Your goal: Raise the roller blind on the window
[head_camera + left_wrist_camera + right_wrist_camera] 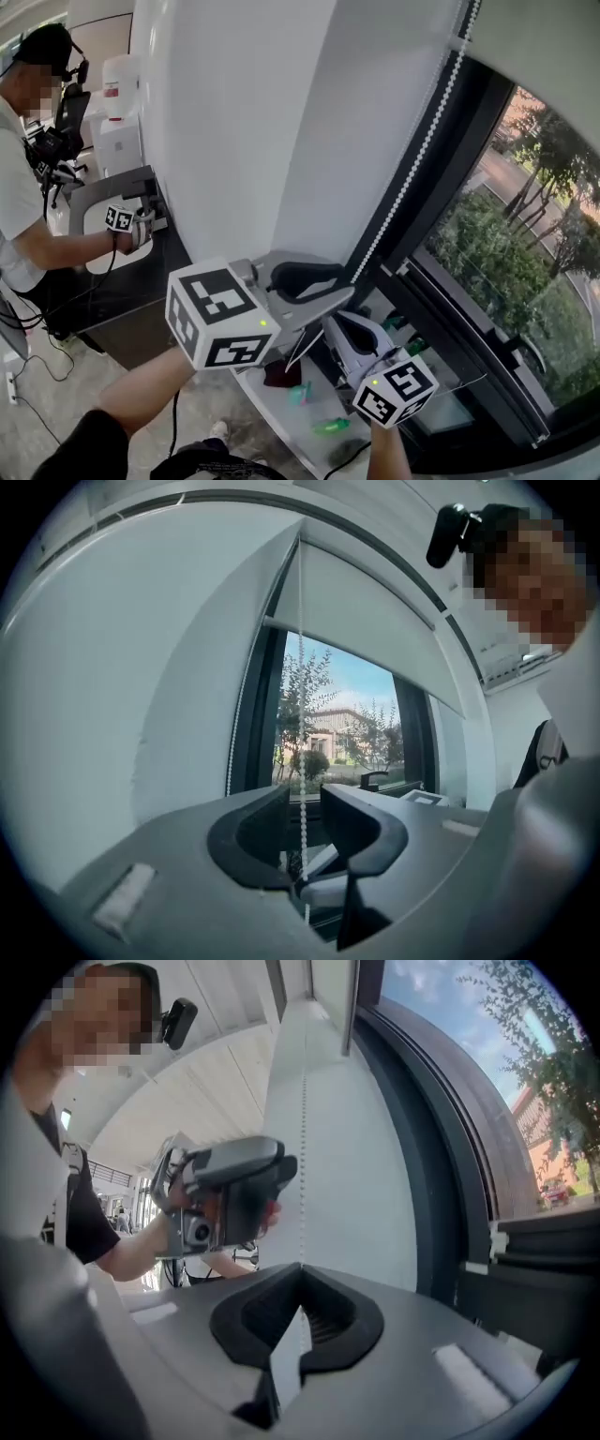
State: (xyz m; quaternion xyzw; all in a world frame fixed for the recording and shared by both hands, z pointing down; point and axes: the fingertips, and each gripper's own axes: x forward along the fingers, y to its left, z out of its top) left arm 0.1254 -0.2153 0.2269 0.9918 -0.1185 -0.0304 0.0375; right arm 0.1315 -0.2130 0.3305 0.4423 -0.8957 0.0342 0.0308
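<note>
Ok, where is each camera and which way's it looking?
Head view: on the person's head, looking down at the left gripper, right gripper and forearms.
Left gripper view: on that gripper, looking up between open jaws at the roller blind.
Right gripper view: on that gripper, looking up the wall past jaws shut on the bead chain.
All three share that chain.

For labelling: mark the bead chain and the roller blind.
bead chain (301,667): left gripper view, middle of the hanging strand.
roller blind (370,616): left gripper view, middle of its white fabric.
</note>
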